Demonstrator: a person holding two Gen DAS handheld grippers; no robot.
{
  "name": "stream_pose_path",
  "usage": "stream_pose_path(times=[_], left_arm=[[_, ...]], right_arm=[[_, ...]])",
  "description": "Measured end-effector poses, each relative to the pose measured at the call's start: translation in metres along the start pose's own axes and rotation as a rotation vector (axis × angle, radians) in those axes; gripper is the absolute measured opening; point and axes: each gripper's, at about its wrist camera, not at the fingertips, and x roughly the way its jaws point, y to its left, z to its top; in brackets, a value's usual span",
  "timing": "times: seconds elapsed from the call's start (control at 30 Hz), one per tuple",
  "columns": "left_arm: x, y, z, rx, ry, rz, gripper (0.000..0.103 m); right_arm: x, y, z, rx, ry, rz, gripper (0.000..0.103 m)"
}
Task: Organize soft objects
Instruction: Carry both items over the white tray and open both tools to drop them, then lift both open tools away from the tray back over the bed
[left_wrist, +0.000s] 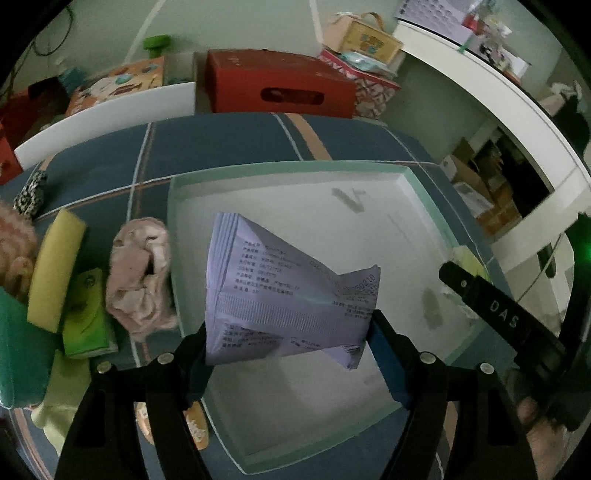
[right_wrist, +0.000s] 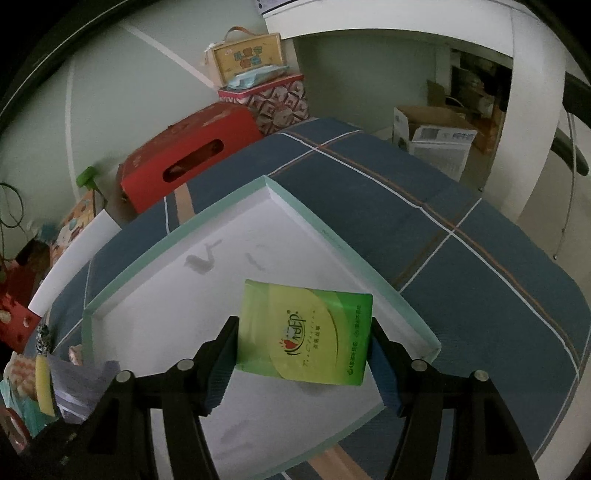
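Both grippers tilt steeply down over a shallow white cardboard tray with pale green rim (left_wrist: 417, 177), which sits on a dark blue plaid cloth w/ white and orange lines (right_wrist: 480, 266). Left gripper (left_wrist: 286, 343) has jaws spread wide, blue pads pressed on either side of a crumpled white plastic packet w/ printed black text (left_wrist: 284, 291); packet sticks up and forward from the pads, hanging above the tray's white floor. Right gripper (right_wrist: 303, 362) is set a bit narrower, pads pinching the two side edges of a flat green and yellow tissue pack w/ a red logo (right_wrist: 306, 332); pack faces the camera, held over the tray's near corner, upper part leaning fwd past the fingertips. In the left wrist view the right gripper's black finger shows at the tray's right rim. Left of the tray, on the cloth: a bunched pink fabric piece (left_wrist: 140, 273) just beside the rim, a yellow sponge block (left_wrist: 55, 269), another green tissue pack (left_wrist: 86, 314), and a black-and-white patterned cloth roll (left_wrist: 31, 195) further back. A red cardboard box w/ an oval cutout (left_wrist: 280, 85) stands behind the cloth's far edge.
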Motion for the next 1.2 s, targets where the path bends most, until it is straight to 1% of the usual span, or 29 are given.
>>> stream_pose_path(times=[0.03,0.1,0.13,0.17,0.2,0.3,0.37,0.5,0.63,0.73,0.83,0.93,1.03,1.13,1.2], left_arm=[[-0.001,-0.001,0.0,0.008,-0.006,0.0,0.086],[-0.003,-0.002,0.0,0.02,-0.022,0.003,0.087],[-0.003,-0.001,0.0,0.019,-0.026,0.009,0.088],[-0.004,0.001,0.0,0.012,-0.028,0.017,0.091],[-0.004,0.003,0.001,0.003,-0.03,0.021,0.093],[-0.01,0.01,0.001,-0.03,-0.038,0.026,0.093],[-0.017,0.013,0.001,-0.039,-0.049,0.024,0.093],[-0.03,0.015,0.002,-0.047,-0.081,0.023,0.093],[-0.046,0.022,0.0,-0.073,-0.126,0.006,0.099],[-0.058,0.029,-0.003,-0.097,-0.166,-0.009,0.1],[-0.07,0.038,-0.007,-0.117,-0.216,0.006,0.1],[-0.078,0.047,-0.009,-0.139,-0.241,0.027,0.101],[-0.083,0.057,-0.01,-0.168,-0.24,0.04,0.101],[-0.084,0.065,-0.012,-0.174,-0.189,0.073,0.101],[-0.089,0.072,-0.017,-0.169,-0.154,0.126,0.101]], right_arm=[[-0.002,0.001,0.0,-0.003,-0.011,0.0,0.069],[-0.006,0.001,-0.001,-0.008,-0.04,-0.011,0.075],[-0.009,0.002,-0.001,-0.011,-0.054,-0.022,0.086],[-0.011,0.001,-0.001,-0.011,-0.061,-0.025,0.095],[-0.013,0.001,-0.001,-0.012,-0.067,-0.024,0.098],[-0.017,0.003,-0.002,-0.017,-0.076,-0.009,0.099],[-0.018,0.006,-0.003,-0.035,-0.079,-0.009,0.103],[-0.026,0.011,-0.007,-0.062,-0.1,0.013,0.103],[-0.035,0.016,-0.01,-0.074,-0.131,0.052,0.103],[-0.039,0.021,-0.012,-0.086,-0.137,0.081,0.103],[-0.041,0.029,-0.016,-0.112,-0.133,0.102,0.103],[-0.038,0.039,-0.02,-0.137,-0.108,0.129,0.103],[-0.037,0.048,-0.026,-0.167,-0.084,0.131,0.103],[-0.045,0.056,-0.031,-0.189,-0.083,0.147,0.103],[-0.053,0.067,-0.035,-0.217,-0.087,0.175,0.103]])
